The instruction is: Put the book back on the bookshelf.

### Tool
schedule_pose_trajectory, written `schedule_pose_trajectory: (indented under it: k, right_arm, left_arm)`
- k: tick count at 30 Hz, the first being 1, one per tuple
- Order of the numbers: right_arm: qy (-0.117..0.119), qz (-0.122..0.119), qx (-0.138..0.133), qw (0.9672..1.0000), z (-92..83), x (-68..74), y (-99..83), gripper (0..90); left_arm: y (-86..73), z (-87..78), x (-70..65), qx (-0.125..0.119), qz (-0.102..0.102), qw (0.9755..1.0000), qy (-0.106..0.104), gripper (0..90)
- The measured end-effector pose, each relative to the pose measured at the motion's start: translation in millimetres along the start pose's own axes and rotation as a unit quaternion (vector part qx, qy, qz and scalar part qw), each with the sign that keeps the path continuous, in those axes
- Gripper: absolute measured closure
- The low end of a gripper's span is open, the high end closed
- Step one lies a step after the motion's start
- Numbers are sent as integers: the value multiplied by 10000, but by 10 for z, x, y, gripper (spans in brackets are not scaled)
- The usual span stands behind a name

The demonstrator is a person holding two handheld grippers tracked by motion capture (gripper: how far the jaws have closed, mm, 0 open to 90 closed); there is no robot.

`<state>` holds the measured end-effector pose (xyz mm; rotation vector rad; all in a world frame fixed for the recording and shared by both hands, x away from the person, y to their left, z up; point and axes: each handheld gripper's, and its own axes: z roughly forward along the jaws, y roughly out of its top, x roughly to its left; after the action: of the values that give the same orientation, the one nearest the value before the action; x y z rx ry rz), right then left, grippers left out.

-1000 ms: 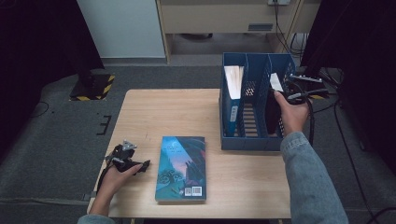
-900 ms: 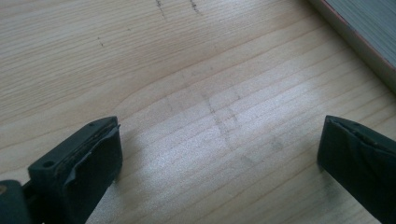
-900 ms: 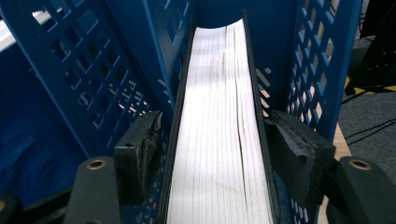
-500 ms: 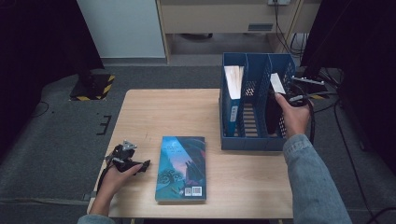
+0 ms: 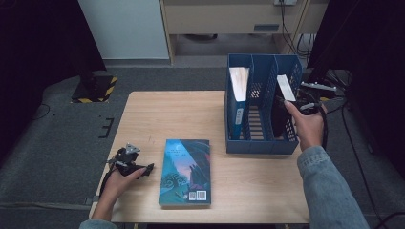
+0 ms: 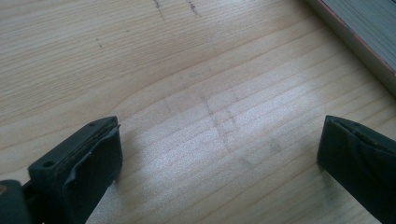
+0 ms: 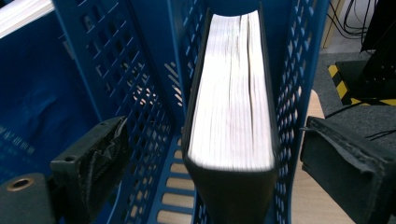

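A blue three-slot file holder [image 5: 260,138] stands on the right of the wooden table [image 5: 172,114]. One book [image 5: 238,83] stands in its left slot. A black-covered book [image 7: 231,107] stands upright in the right slot [image 5: 285,88]. My right gripper [image 7: 217,135] straddles this book from the holder's right side [image 5: 305,102]. Its jaws have just been opening and now stand apart from the covers. A blue-covered book [image 5: 185,171] lies flat near the front edge. My left gripper [image 5: 145,167] rests open on the table to its left, over bare wood [image 6: 223,133].
The middle slot [image 5: 260,109] of the holder has nothing in it. The flat book's page edge [image 6: 364,32] lies close to my left gripper. Cables and a dark stand [image 5: 329,86] sit right of the table, and a yellow-and-black base [image 5: 93,90] sits on the floor at far left.
My right gripper has slid slightly toward the table's near side beside the holder, while the black book stays in the right slot. The left hand and the flat book have not moved.
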<state>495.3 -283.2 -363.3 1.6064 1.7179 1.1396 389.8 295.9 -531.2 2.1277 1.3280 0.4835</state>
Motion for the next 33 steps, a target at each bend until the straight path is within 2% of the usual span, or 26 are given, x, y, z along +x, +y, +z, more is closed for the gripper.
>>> schedule_pose_trajectory:
  k: [11, 17, 19, 27, 29, 33]
  right_arm:
    - [127, -293, 57, 9995, -285, -3, -199, 70]
    - [327, -332, 211, 9987, -415, 59, -331, 97]
    - [383, -314, 169, 9986, -472, 89, -357, 110]
    - [753, -502, 97, 9958, -641, 359, -475, 133]
    - [871, -527, 183, 9946, -655, 451, -519, 146]
    - [1190, -570, 158, 9911, -691, 605, -586, 187]
  left_arm:
    - [4, 4, -10, 1, 8, 10000, 4, 0]
    - [15, 12, -19, 3, 3, 10000, 9, 0]
    - [21, 14, -23, 23, 7, 10000, 8, 0]
    - [27, 16, -37, 35, 14, 10000, -7, 0]
    - [28, 16, -43, 43, 15, 10000, -8, 0]
    - [30, 11, -71, 76, 33, 10000, -17, 0]
